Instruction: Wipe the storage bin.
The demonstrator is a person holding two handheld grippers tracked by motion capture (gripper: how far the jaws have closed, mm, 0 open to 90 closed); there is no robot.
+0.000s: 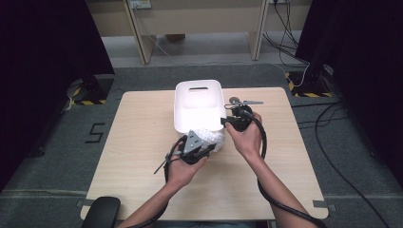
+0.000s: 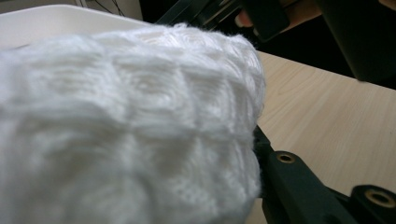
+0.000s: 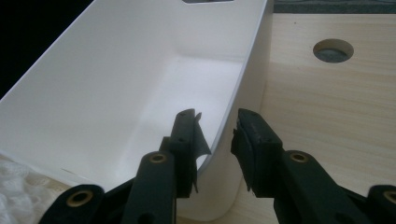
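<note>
A white plastic bin (image 1: 177, 114) stands at the middle back of the wooden table (image 1: 138, 142). Just in front of it my left gripper (image 1: 205, 145) is shut on a white knitted cloth (image 1: 214, 137) bunched into a lump. In the left gripper view the cloth (image 2: 130, 121) looms close, and one black finger (image 2: 289, 182) shows beside it. My right gripper (image 1: 226, 122) is at the bin's front right corner. In the right gripper view it (image 3: 217, 128) stands open astride the bin's wall (image 3: 116, 84), one jaw inside and one outside, with a gap to the rim.
A round cable hole (image 3: 332, 49) is cut in the table to the right of the bin. Bare tabletop lies left and right of the hands. Off the table, a black chair part (image 1: 100, 212) sits at the near left and cables (image 1: 332, 156) run over the floor at the right.
</note>
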